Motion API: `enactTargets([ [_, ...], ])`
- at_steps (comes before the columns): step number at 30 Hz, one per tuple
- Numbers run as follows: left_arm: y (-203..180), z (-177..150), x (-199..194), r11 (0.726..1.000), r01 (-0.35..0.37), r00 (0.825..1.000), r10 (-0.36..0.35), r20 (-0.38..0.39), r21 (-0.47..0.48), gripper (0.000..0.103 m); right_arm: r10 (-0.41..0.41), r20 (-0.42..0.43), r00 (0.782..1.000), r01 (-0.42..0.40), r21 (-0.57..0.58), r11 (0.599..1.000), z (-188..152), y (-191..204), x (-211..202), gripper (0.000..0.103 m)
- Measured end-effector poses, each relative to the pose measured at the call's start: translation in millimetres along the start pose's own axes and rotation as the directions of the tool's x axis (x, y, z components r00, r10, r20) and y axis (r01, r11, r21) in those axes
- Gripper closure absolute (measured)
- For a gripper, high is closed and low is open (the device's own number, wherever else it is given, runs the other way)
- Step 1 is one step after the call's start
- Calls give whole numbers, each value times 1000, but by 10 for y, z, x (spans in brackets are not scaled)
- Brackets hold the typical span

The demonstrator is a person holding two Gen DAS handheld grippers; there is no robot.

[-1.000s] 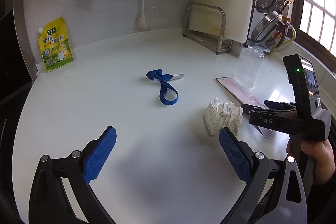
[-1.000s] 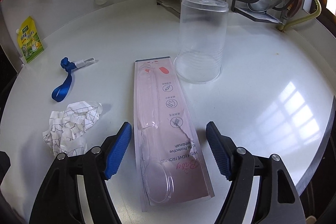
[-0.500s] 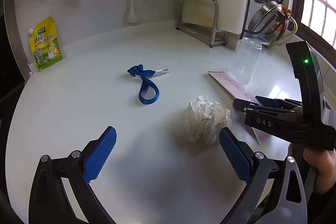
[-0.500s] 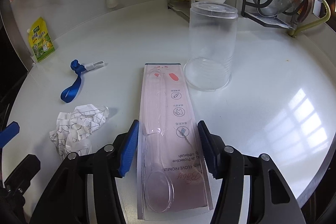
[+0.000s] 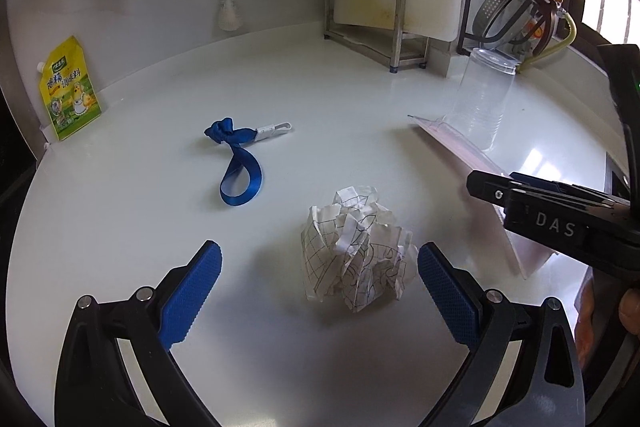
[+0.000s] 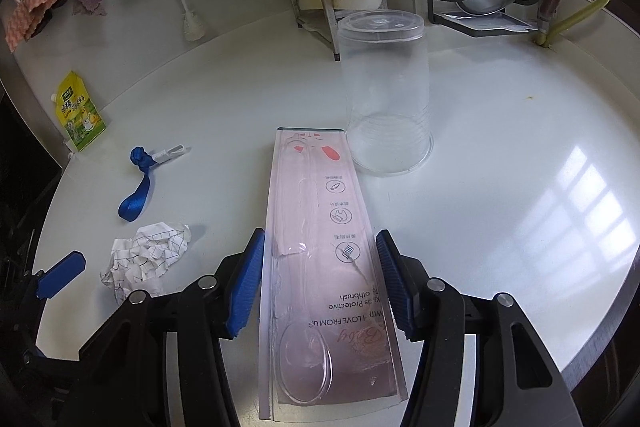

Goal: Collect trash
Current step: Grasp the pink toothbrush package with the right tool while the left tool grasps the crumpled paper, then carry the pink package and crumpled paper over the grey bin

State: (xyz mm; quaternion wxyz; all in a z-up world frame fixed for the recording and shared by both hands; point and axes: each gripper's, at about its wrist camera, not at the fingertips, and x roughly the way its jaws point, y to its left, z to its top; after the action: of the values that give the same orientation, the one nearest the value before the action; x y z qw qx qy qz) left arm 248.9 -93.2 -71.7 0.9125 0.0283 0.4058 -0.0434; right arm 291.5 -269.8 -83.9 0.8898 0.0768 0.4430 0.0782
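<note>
Right gripper (image 6: 320,275): jaws closed in on pink toothbrush blister pack (image 6: 320,227), pads at both long edges. Left gripper (image 5: 319,285): wide open, empty, crumpled checked paper (image 5: 356,247) between its fingers, untouched. Blue strap (image 5: 240,167) mid-countertop (image 5: 140,207); inverted clear cup (image 6: 384,99) beside pack's far end.
</note>
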Motion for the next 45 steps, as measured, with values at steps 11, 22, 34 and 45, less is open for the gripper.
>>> enactTargets([
  [11,-18,80,210,1000,-7,999,6,-45,-30,25,6,-3,1000,-6,19,1000,-6,-43,-8,49],
  [22,131,4,103,999,18,998,-20,-58,-31,70,13,-7,1000,-13,-14,1000,-42,67,8,49],
  [34,555,-270,-493,999,-38,999,38,2,-12,70,20,38,999,-17,-98,995,-202,430,-172,49],
  [45,709,-633,-1039,998,-64,996,63,71,23,70,30,81,996,-23,-85,996,-751,624,-747,49],
])
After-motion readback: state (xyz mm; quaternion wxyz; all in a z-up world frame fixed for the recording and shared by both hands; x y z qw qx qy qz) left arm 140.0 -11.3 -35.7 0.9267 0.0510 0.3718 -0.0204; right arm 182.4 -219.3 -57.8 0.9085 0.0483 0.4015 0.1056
